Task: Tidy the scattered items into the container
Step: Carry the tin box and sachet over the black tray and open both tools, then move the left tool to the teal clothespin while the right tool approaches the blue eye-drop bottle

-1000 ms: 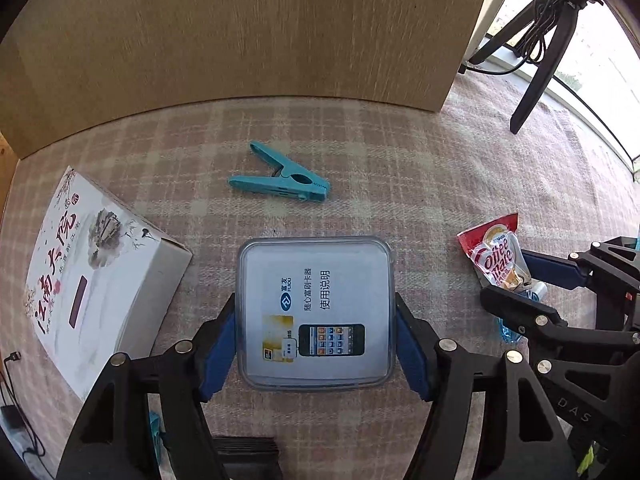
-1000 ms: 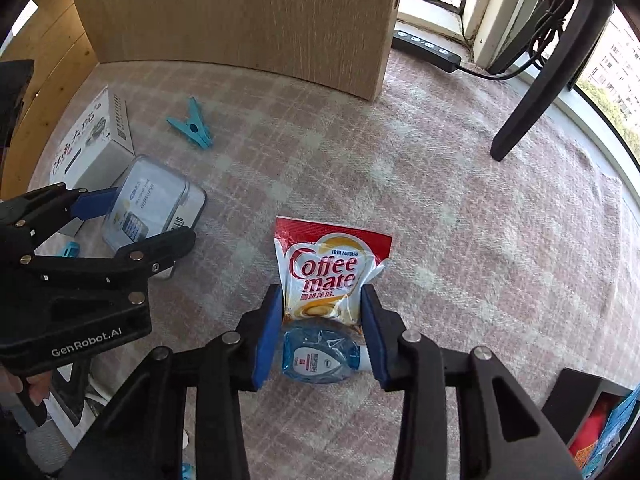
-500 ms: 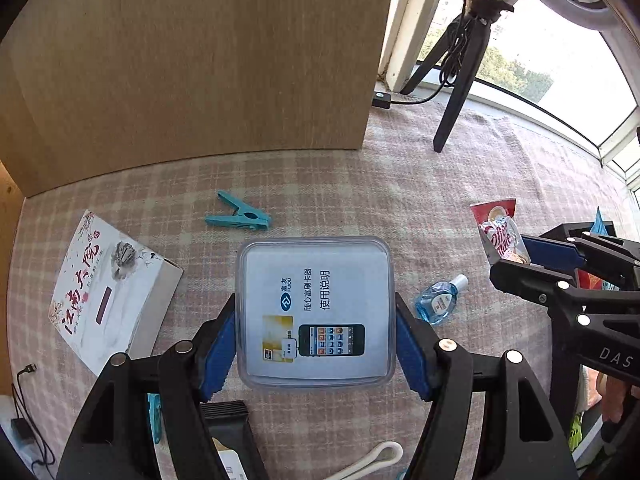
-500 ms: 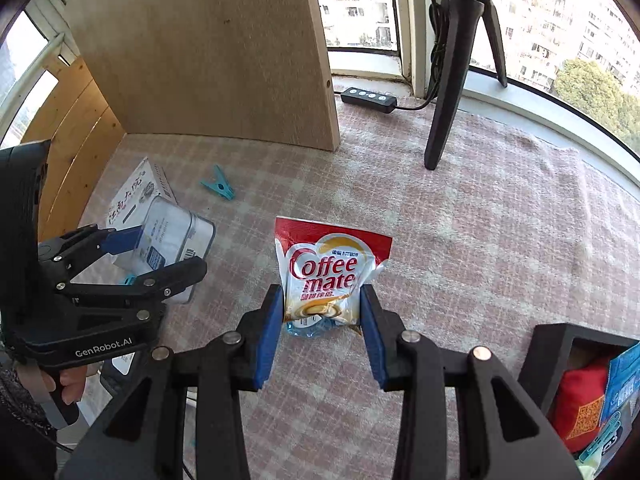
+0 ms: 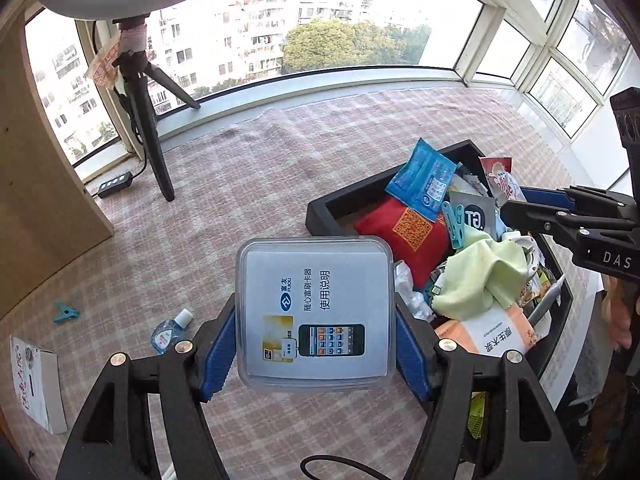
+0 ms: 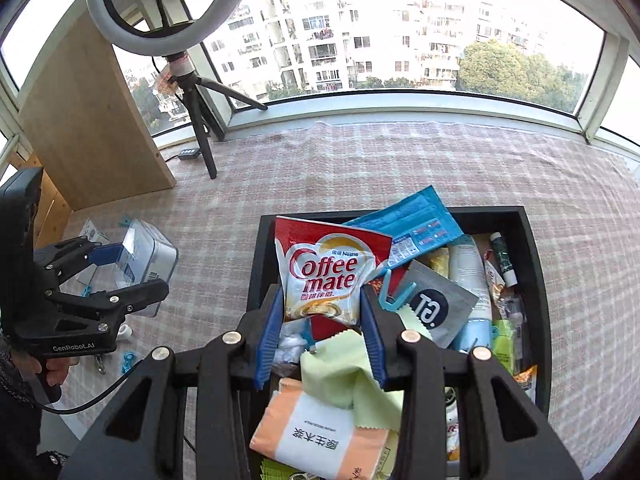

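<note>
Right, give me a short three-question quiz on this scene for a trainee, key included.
1. True or false: the left gripper holds a clear plastic box.
2. Which item does the right gripper hold? A) blue mask packet B) Coffee-mate sachet C) green cloth
3. Fill in: the small sanitizer bottle lies on the checked cloth, ______ the black container.

Key:
1. True; its pads press the box's two sides.
2. B; the Coffee-mate sachet hangs over the container, not yet released.
3. Outside; it lies apart from it, near a blue clothespin.
</note>
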`<state>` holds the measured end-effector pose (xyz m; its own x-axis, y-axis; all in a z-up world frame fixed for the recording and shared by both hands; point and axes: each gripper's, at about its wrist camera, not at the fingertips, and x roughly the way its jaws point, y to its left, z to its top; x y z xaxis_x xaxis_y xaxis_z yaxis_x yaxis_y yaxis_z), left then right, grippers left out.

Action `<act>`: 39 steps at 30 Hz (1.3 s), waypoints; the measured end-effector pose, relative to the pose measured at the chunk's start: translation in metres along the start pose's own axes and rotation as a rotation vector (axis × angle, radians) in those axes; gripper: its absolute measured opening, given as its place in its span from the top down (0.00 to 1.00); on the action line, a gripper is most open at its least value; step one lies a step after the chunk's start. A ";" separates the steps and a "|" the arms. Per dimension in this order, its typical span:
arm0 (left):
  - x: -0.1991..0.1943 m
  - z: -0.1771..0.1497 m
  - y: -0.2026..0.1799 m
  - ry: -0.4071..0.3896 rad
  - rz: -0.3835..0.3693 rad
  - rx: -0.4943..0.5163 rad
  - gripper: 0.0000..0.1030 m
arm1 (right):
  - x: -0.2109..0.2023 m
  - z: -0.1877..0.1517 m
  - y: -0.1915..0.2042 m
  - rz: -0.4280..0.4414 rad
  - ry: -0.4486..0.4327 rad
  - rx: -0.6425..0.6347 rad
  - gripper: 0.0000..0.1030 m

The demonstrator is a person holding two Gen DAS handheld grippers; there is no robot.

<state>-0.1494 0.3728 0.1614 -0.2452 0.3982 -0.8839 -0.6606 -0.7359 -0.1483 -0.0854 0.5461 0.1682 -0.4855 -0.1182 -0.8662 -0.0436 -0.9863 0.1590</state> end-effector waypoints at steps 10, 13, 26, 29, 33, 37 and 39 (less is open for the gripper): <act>0.001 -0.017 -0.152 0.031 -0.166 0.298 0.35 | -0.034 -0.058 -0.122 -0.149 0.017 0.211 0.64; -0.002 -0.018 -0.187 0.027 -0.195 0.354 0.35 | -0.034 -0.063 -0.132 -0.163 0.024 0.227 0.64; -0.007 -0.005 -0.197 0.006 -0.194 0.331 0.31 | -0.040 -0.059 -0.145 -0.128 -0.007 0.277 0.44; -0.009 -0.005 -0.180 -0.003 -0.171 0.296 0.33 | -0.039 -0.058 -0.141 -0.119 -0.006 0.272 0.44; -0.012 -0.004 -0.155 -0.004 -0.162 0.231 0.33 | -0.036 -0.052 -0.126 -0.097 -0.011 0.245 0.44; -0.014 -0.009 -0.121 -0.005 -0.122 0.173 0.35 | -0.029 -0.043 -0.103 -0.050 -0.009 0.202 0.44; -0.017 -0.012 -0.100 -0.008 -0.098 0.141 0.36 | -0.023 -0.038 -0.086 -0.022 -0.002 0.163 0.44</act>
<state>-0.0705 0.4328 0.1858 -0.1803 0.4688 -0.8647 -0.7742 -0.6098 -0.1692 -0.0378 0.6291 0.1566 -0.4842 -0.0961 -0.8697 -0.1957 -0.9569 0.2146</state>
